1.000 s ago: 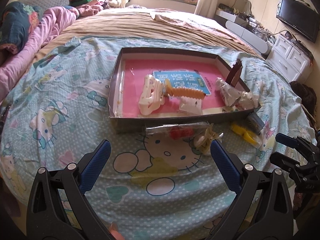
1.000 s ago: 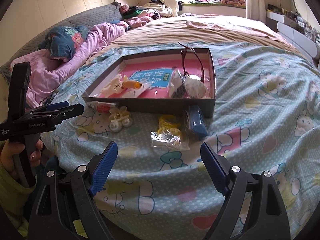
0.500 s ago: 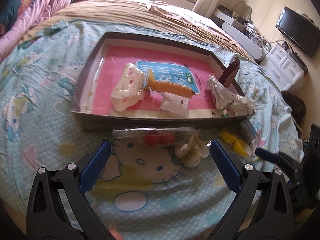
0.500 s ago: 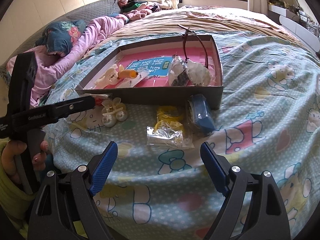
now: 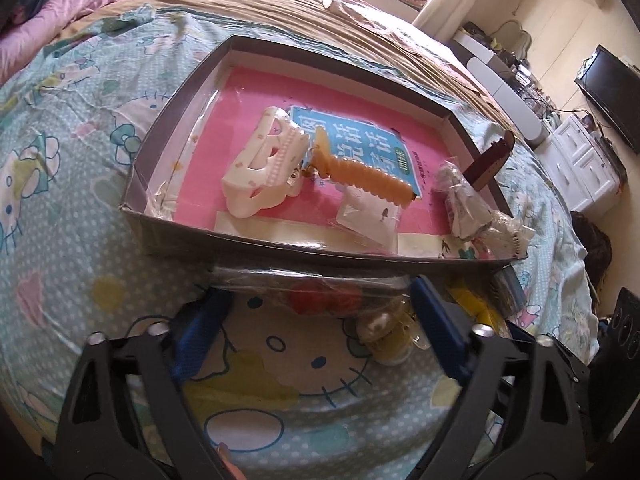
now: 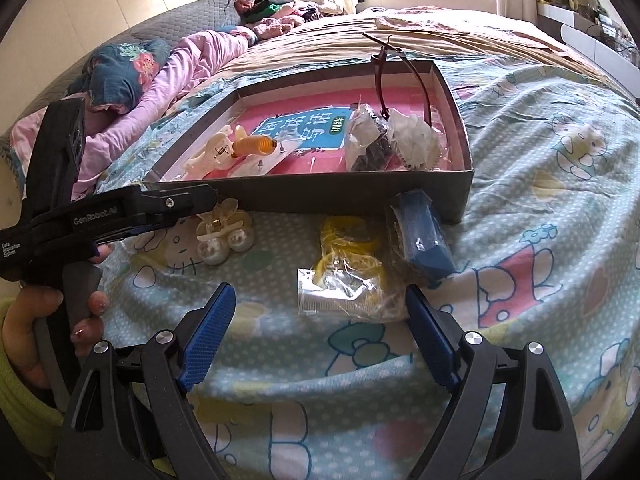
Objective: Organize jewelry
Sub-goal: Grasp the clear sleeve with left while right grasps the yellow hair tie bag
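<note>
A shallow dark box (image 5: pixel 280 246) with a pink floor lies on the bed. It holds a cream hair claw (image 5: pixel 262 172), an orange spiral clip (image 5: pixel 370 176) and bagged pieces (image 5: pixel 464 200). My left gripper (image 5: pixel 320 300) is open, its jaws straddling a clear packet with red beads (image 5: pixel 320 294) just before the box's front wall. A pearl clip (image 5: pixel 386 330) lies right of it. My right gripper (image 6: pixel 320 320) is open, low over the bedspread, just before a bagged yellow item (image 6: pixel 344 264). A blue bagged piece (image 6: pixel 420 232) lies beside it.
The box also shows in the right wrist view (image 6: pixel 340 194), with a dark headband (image 6: pixel 384 80) arching over its far right corner. The pearl clip (image 6: pixel 224 236) lies under the left gripper's fingers (image 6: pixel 152 206). Pink bedding (image 6: pixel 180 68) is piled at the far left. A white dresser (image 5: pixel 584 164) stands to the right.
My left gripper has moved forward and down until its jaws straddle the red bead packet. My right gripper has edged closer to the yellow bag. Both stay open.
</note>
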Demonstrator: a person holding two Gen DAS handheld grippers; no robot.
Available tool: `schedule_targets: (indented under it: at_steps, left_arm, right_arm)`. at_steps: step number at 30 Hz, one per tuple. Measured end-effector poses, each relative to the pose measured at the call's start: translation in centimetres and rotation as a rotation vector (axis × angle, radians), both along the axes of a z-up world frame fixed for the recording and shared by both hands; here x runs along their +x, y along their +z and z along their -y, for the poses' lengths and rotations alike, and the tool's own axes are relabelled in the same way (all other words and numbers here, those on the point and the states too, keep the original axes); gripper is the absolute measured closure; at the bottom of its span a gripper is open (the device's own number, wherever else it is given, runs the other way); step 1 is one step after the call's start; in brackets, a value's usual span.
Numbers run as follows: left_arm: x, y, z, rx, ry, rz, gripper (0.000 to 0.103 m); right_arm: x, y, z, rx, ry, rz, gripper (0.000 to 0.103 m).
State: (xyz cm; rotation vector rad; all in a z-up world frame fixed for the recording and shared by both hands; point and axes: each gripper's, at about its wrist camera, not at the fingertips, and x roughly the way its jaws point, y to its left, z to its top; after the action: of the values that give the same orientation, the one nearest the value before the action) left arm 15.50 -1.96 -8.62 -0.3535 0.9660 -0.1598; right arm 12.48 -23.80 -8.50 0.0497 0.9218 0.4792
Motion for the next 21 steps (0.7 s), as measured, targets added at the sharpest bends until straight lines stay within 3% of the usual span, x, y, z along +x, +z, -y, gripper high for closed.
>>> schedule_targets:
  at_steps: [2, 5, 19, 20, 21]
  left_arm:
    - [-0.1, 0.0, 0.1, -0.017, -0.011, -0.002, 0.034]
    - [-0.3, 0.1, 0.1, -0.032, -0.03, -0.003, 0.048]
    - [-2.7, 0.9, -2.0, -0.015, -0.039, 0.007, 0.055]
    - [-2.9, 1.0, -2.4, -0.015, -0.03, 0.01, 0.057]
    - [-3.0, 1.1, -2.6, -0.017, -0.027, 0.013, 0.066]
  right_arm:
    - [0.1, -0.1, -0.3, -0.002, -0.001, 0.006, 0.025]
    - [0.2, -0.2, -0.7, 0.003, 0.02, 0.007, 0.048]
    - [-2.0, 0.1, -3.3, 0.006, 0.154, 0.018, 0.053]
    - [-2.2, 0.1, -3.4, 0.005, 0.156, 0.019, 0.053]
    - [-2.2, 0.2, -3.4, 0.007, 0.159, 0.019, 0.053]
